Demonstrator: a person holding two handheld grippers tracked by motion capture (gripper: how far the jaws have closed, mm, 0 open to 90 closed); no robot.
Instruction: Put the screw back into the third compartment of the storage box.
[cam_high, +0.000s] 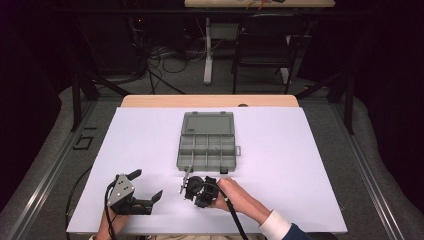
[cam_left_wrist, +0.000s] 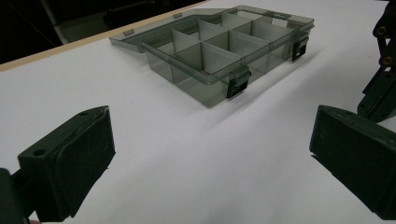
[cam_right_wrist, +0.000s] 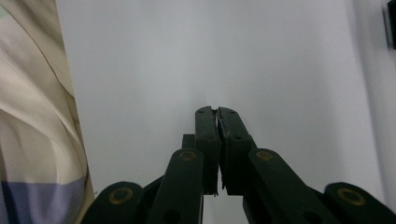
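The translucent grey plastic compartment box (cam_high: 206, 146), lid open, sits mid-desk at twelve o'clock from the right gripper (cam_high: 186, 184), whose jaws are clenched empty. Left gripper (cam_high: 148, 186) jaws gape. Likely light, stiff, slick; grasp a side wall.

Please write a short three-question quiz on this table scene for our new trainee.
1. True or false: the lid of the smoky grey clear plastic compartment box lies open.
2. Which tongs are shut: A the left tongs, B the right tongs?
3. What colour is the table sheet under the box?

Key: 1 true. 2 B; the left tongs stand wide open, with nothing between them. 3 white.
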